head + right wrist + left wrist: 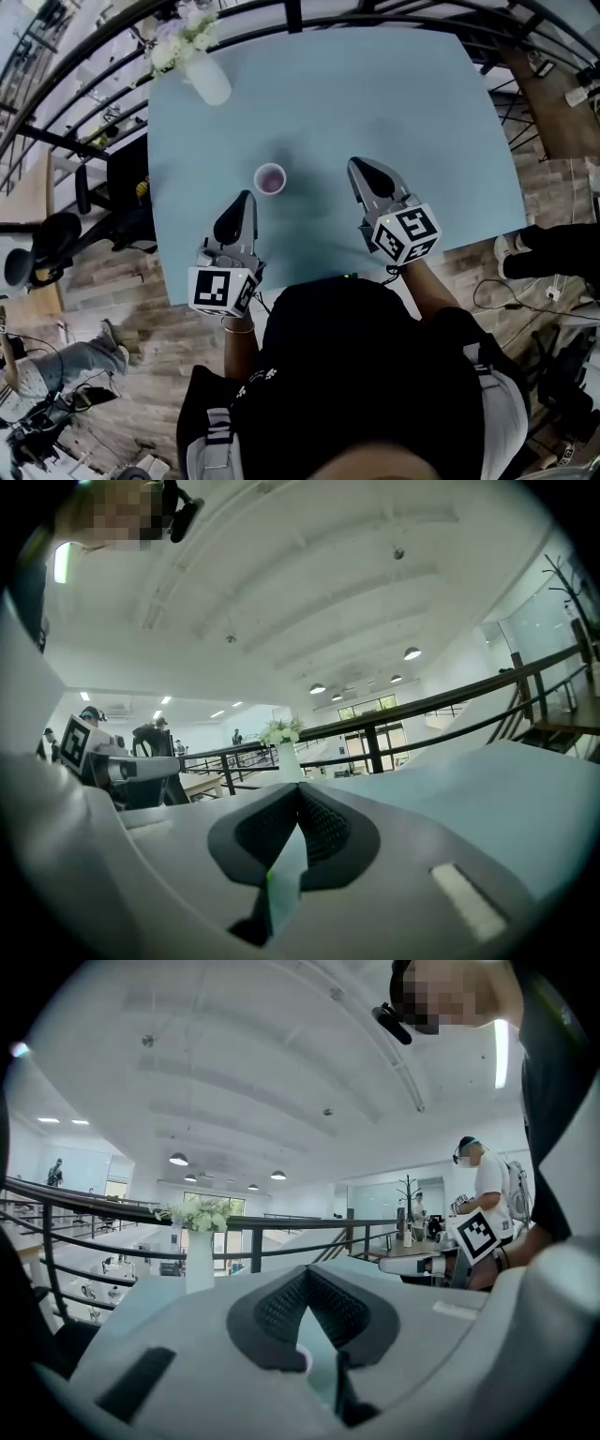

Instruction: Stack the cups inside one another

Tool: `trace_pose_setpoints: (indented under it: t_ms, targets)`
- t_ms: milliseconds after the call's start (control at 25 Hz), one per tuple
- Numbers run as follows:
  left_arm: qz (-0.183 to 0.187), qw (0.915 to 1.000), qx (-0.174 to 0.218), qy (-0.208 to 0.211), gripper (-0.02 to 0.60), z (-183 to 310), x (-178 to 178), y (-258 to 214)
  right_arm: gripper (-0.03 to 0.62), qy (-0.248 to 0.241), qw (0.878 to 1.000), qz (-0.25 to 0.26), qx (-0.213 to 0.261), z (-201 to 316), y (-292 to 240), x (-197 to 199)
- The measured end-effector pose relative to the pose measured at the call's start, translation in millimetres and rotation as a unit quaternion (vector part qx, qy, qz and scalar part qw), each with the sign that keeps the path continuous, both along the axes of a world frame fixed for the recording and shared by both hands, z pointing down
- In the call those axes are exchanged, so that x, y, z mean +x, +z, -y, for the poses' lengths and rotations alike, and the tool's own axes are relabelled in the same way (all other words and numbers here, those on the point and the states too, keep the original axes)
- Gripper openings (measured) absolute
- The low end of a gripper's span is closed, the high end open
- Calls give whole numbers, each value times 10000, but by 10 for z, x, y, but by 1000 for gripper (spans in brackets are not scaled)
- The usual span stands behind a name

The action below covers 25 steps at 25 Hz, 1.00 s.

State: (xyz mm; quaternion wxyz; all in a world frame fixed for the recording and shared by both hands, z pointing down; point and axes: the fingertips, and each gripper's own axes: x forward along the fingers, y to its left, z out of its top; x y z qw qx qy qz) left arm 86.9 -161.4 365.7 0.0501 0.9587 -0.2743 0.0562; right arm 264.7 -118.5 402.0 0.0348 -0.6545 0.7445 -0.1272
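Note:
A small purple cup (270,178) stands upright on the light blue table (412,103), with nothing held near it. My left gripper (246,196) hangs just below and left of the cup, apart from it, its jaws shut and empty. My right gripper (356,165) is to the cup's right, also apart, with its jaws shut on nothing. In the left gripper view the pads (281,1312) meet at the tip, and a sliver of the purple cup (302,1361) shows in the gap below them. The pads (323,829) in the right gripper view likewise meet, with only table behind.
A white vase of flowers (208,80) stands at the table's far left corner. A dark railing (309,14) runs behind the table. A chair (112,187) sits off the left edge, and another person's legs (548,248) are at the right.

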Motion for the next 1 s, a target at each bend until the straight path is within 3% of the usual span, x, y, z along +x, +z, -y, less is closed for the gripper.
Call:
trace_pose_setpoints:
  t_ms: [320,640,760,1000]
  targets:
    - [-12,9997,64,240,-9,-112,261,-43,12,116,9999,30,45,-220,-77,160]
    - [16,9998,71,208,-9,-105,261,-43,11,-5,10000,-61,72,-213,-111,128]
    - [203,9996,-34,177,-9,-114,199,60,11,-115,9998,-153,57,-205,-109,79]
    - [46,9999,20,130,-9,-75,139,25,11,-175,9998,-90,43,-159,-99,-10]
